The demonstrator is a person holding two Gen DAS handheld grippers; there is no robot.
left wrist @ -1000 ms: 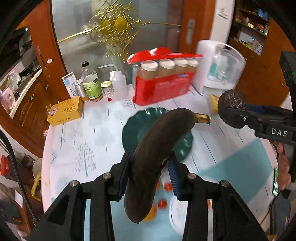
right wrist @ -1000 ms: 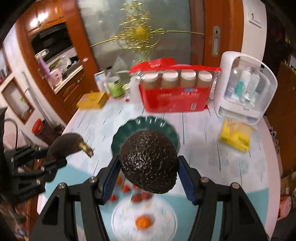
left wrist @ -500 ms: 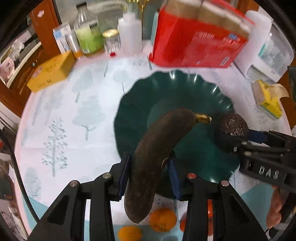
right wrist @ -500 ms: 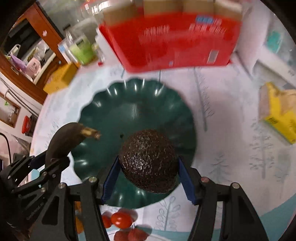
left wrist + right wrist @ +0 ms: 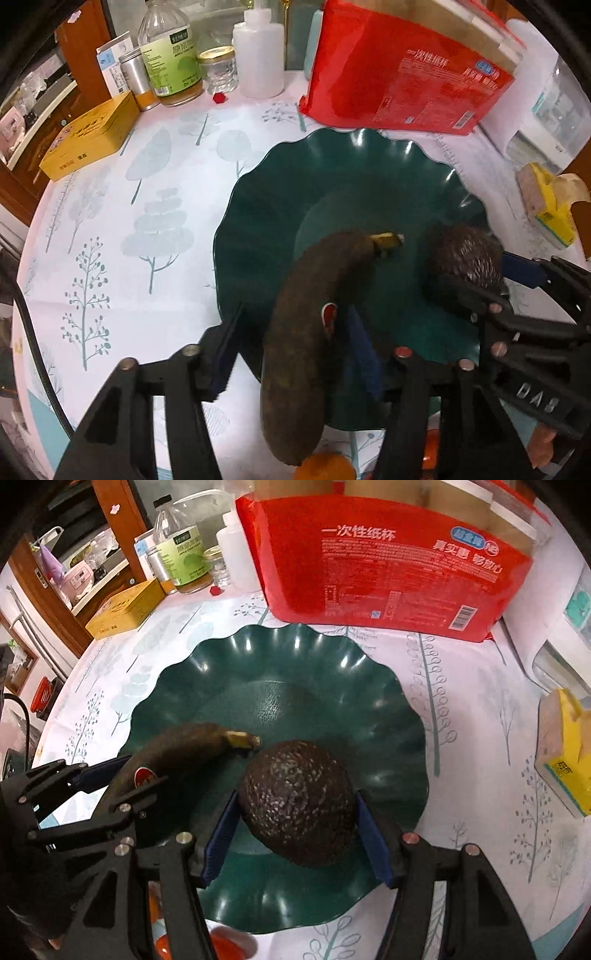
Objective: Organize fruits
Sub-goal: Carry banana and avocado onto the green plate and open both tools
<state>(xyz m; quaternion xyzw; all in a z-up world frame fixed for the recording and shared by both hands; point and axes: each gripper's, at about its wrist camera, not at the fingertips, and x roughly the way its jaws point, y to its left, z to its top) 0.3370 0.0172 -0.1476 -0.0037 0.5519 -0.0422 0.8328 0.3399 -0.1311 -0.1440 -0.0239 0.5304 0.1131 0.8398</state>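
A dark green scalloped plate (image 5: pixel 332 177) (image 5: pixel 295 657) sits mid-table. A blackened banana (image 5: pixel 310 325) lies between the fingers of my left gripper (image 5: pixel 295 354), its stem over the plate; the jaws stand apart with gaps beside the fruit. In the right wrist view the banana (image 5: pixel 184 746) rests on the plate's left side. My right gripper (image 5: pixel 295 834) has its pads spread around a dark avocado (image 5: pixel 299 801) that sits on the plate, with gaps showing on both sides. The avocado also shows in the left wrist view (image 5: pixel 465 254).
A red pack of paper cups (image 5: pixel 402 81) (image 5: pixel 388 568) stands behind the plate. Bottles and jars (image 5: pixel 173 55) and a yellow box (image 5: pixel 88 136) are back left. A yellow tissue pack (image 5: pixel 565 753) lies right. Oranges (image 5: pixel 325 467) and tomatoes (image 5: pixel 229 945) sit near the front edge.
Both grippers came down closer to the plate. Their jaws have widened, so the banana and the avocado now rest on the plate instead of being clamped.
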